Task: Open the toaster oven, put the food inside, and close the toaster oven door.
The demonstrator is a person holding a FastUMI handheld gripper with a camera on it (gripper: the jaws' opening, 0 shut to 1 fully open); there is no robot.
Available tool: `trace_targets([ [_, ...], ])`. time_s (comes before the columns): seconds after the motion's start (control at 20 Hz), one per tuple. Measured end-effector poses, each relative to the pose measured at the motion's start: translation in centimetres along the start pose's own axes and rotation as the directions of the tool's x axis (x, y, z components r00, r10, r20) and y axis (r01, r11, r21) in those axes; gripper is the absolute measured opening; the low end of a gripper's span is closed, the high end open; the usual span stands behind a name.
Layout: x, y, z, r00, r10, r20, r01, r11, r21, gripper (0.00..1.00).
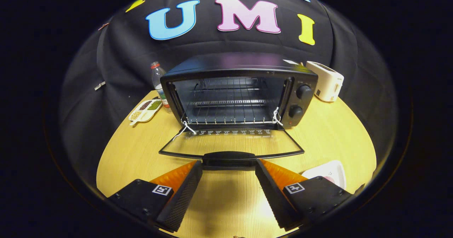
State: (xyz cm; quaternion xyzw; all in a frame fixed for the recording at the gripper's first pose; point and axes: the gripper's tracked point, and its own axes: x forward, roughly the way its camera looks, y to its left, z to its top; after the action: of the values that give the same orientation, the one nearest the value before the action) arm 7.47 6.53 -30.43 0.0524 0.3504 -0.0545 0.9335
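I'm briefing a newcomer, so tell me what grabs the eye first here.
The black toaster oven stands on the wooden table, its glass door folded flat and the wire rack bare. The open tongs flank the door handle, tips beside its ends. A cream toaster stands right of the oven, a bottle and compartment dish left.

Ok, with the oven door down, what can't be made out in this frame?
- White tray, gripper view: the right finger covers its near part, so any food on it is unclear.
- Door handle: level with the gripper tips; contact unclear, jaws spread wide.
- Sectioned dish left of the toaster oven: contents too small to identify.
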Motion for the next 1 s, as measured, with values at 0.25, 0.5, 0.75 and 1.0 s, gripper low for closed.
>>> trace_targets([
  [0.25, -3.4, -2.3, 1.0, 0.999, 0.048, 0.011, -0.048, 0.998, 0.028, 0.99],
  [0.5, -7.2, -7.4, 2.8, 0.992, 0.128, -0.004, -0.127, 0.988, 0.092, 0.98],
  [0.75, -9.3, -16.5, 2.5, 0.977, 0.204, -0.065, -0.192, 0.969, 0.154, 0.96],
  [1.0, -7.0, -25.4, -2.4, 0.951, 0.182, -0.252, -0.147, 0.977, 0.152, 0.89],
])
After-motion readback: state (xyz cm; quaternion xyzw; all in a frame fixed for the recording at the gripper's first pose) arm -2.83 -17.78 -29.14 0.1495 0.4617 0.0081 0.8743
